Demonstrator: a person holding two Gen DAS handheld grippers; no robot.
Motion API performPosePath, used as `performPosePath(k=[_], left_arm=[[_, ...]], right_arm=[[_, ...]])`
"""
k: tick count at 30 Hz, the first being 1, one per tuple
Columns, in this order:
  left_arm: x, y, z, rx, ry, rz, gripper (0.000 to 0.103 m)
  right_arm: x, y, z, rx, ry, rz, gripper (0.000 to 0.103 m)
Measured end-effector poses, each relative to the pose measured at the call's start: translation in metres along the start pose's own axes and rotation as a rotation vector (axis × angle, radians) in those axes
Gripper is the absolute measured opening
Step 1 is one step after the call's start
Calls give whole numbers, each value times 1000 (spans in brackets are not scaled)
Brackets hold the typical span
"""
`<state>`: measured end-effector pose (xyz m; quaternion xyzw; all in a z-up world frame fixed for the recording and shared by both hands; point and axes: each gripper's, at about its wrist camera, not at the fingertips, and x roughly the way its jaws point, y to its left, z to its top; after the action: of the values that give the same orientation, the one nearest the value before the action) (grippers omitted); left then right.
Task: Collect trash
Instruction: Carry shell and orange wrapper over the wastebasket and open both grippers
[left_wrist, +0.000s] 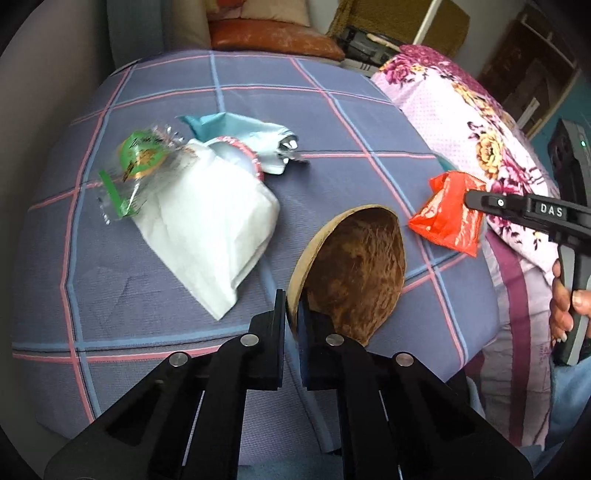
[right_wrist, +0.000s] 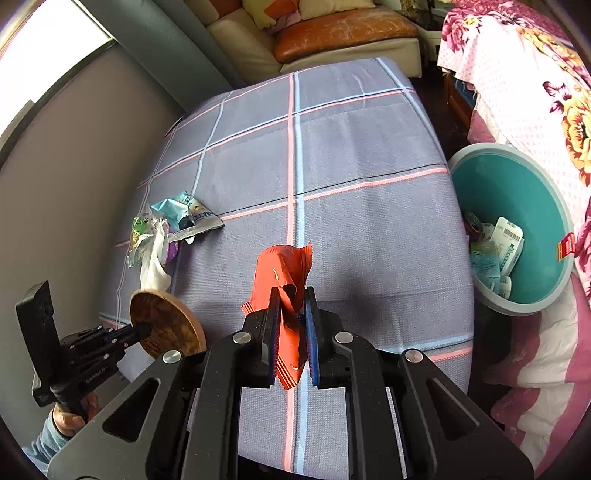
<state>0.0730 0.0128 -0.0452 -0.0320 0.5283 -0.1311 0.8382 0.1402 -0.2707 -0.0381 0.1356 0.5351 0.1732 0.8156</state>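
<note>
My left gripper (left_wrist: 293, 308) is shut on the rim of a brown coconut shell half (left_wrist: 354, 273) and holds it above the checked tablecloth (left_wrist: 332, 122); the shell also shows in the right wrist view (right_wrist: 166, 323). My right gripper (right_wrist: 291, 299) is shut on an orange-red wrapper (right_wrist: 282, 273), which also shows in the left wrist view (left_wrist: 448, 212). On the cloth lie a white tissue (left_wrist: 210, 236), a clear green-printed wrapper (left_wrist: 138, 166) and a light blue packet (left_wrist: 243, 134).
A teal bin (right_wrist: 517, 195) with several scraps inside stands off the table's right edge, against a pink floral cover (right_wrist: 528, 85). A sofa (right_wrist: 332, 29) stands beyond the table's far edge. A wall runs along the left.
</note>
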Motion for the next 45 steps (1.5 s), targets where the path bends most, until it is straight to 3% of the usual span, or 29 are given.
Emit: performPosePath(k=[5, 9, 20, 25, 32, 39, 45], left_arm=[[18, -20, 7, 51, 40, -16, 8], [41, -26, 11, 26, 88, -9, 11], [40, -78, 51, 149, 5, 39, 5], [58, -86, 46, 196, 81, 19, 9], [78, -86, 44, 161, 134, -30, 18], [68, -110, 57, 191, 54, -18, 5], [64, -123, 87, 183, 8, -18, 5]], right_arm=[[-5, -11, -3, 15, -7, 0, 12], [-13, -19, -4, 20, -26, -6, 12], [-52, -74, 11, 117, -136, -51, 12], [-51, -90, 7, 139, -124, -55, 12], [-41, -99, 11, 147, -114, -54, 12], [-57, -128, 19, 198, -166, -81, 12], [-76, -157, 26, 247, -213, -118, 12]])
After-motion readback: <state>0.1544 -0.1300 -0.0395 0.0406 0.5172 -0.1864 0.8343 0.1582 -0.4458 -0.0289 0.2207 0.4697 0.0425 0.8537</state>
